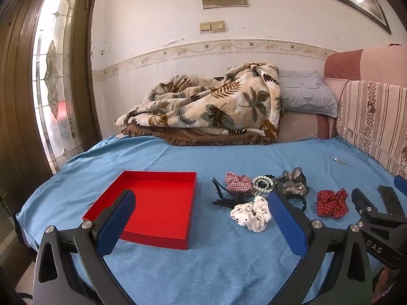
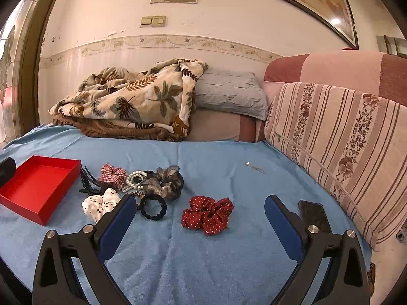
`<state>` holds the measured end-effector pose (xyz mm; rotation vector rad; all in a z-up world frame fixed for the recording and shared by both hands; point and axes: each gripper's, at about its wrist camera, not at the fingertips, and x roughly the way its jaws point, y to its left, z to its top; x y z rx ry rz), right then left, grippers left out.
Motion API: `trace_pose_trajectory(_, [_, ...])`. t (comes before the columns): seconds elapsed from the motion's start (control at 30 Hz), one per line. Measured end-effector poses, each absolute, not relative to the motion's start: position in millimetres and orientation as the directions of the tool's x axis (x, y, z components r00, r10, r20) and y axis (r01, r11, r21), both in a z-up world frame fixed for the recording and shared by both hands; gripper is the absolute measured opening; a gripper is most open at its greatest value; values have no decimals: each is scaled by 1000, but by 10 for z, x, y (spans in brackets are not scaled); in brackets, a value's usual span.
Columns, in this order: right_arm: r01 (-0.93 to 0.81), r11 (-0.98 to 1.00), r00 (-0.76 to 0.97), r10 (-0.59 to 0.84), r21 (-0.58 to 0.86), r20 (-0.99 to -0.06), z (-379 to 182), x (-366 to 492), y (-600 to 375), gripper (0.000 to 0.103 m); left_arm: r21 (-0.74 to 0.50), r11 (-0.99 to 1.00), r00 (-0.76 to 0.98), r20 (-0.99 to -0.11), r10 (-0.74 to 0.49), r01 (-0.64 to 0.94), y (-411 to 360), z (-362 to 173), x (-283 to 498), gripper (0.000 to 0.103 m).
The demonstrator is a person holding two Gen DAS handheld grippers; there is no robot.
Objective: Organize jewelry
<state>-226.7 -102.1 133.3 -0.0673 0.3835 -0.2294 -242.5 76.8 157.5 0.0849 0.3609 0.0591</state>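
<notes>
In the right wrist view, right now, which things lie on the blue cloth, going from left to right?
red box → white scrunchie → black hair tie → red dotted scrunchie → small silver pin → dark flat object.

The left tongs (image 1: 202,211) are covering the near left corner of the red box (image 1: 157,203) and part of the grey scrunchie (image 1: 292,181). In the right wrist view the box is running off the left edge. The black claw clip (image 2: 87,184) is lying partly under the checked scrunchie (image 2: 112,174). A leopard-patterned piece is peeking from behind the right tongs' (image 2: 201,214) left finger, too hidden to identify. The small silver item (image 2: 254,167) farther back is too tiny to name.
</notes>
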Motion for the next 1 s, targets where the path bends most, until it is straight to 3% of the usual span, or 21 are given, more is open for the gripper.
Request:
trace_pose_trajectory(0.3, [214, 971, 899, -237, -103, -368, 1316, -2294, -1032, 103, 110, 992, 951, -298, 85, -55, 744, 1564, -2526, 103])
trace_pose_trajectory(1.0, [177, 977, 902, -211, -121, -378, 1301, -2227, -898, 103, 138, 987, 934, -334, 125, -83, 815, 1493, -2491, 103])
